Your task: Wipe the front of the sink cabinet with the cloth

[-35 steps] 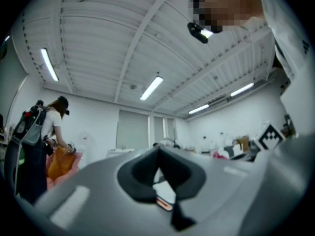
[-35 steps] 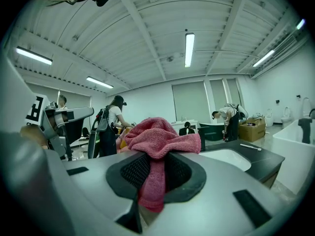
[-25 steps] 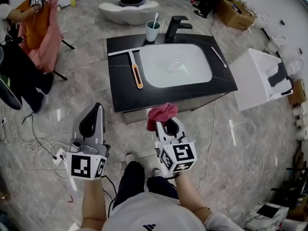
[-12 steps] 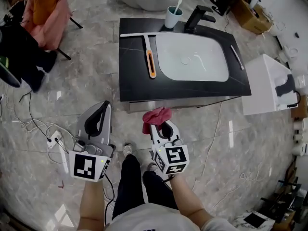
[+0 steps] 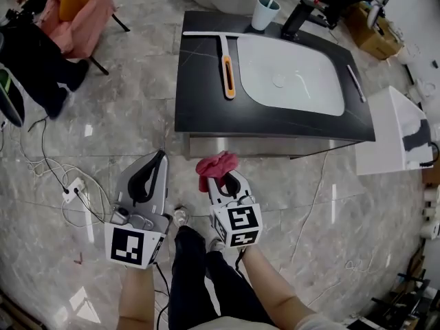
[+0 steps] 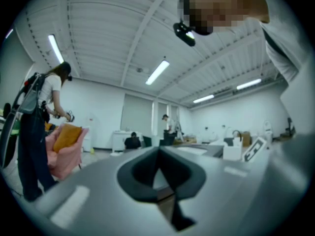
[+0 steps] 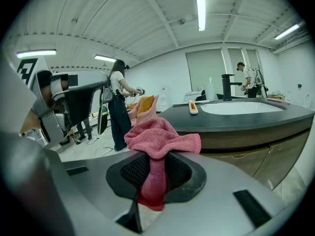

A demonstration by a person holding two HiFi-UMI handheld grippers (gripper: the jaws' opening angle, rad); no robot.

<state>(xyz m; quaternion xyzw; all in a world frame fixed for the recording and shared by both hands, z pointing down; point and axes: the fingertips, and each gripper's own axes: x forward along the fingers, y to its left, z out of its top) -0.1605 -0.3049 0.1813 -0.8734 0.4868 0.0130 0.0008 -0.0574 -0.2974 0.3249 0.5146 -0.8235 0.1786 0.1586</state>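
Note:
The sink cabinet [image 5: 275,145] stands ahead of me, with a black top and a white basin [image 5: 292,74]; its brown front [image 7: 256,149] shows in the right gripper view. A pink cloth [image 5: 215,165] is bunched at the tip of my right gripper [image 5: 221,178], which is shut on it just short of the cabinet front. In the right gripper view the cloth [image 7: 160,146] hangs down between the jaws. My left gripper [image 5: 152,169] floats to the left over the floor, jaws shut, holding nothing.
On the black top lie a squeegee with an orange handle [image 5: 227,75], a teal cup [image 5: 262,13], a black tap [image 5: 297,20] and a white stick [image 5: 355,82]. A white box [image 5: 399,139] stands right of the cabinet. Cables [image 5: 65,184] trail on the marble floor at left.
The view has swung so the cabinet sits farther right and higher. Both grippers have kept their pose, the right one still holding the cloth near the cabinet front.

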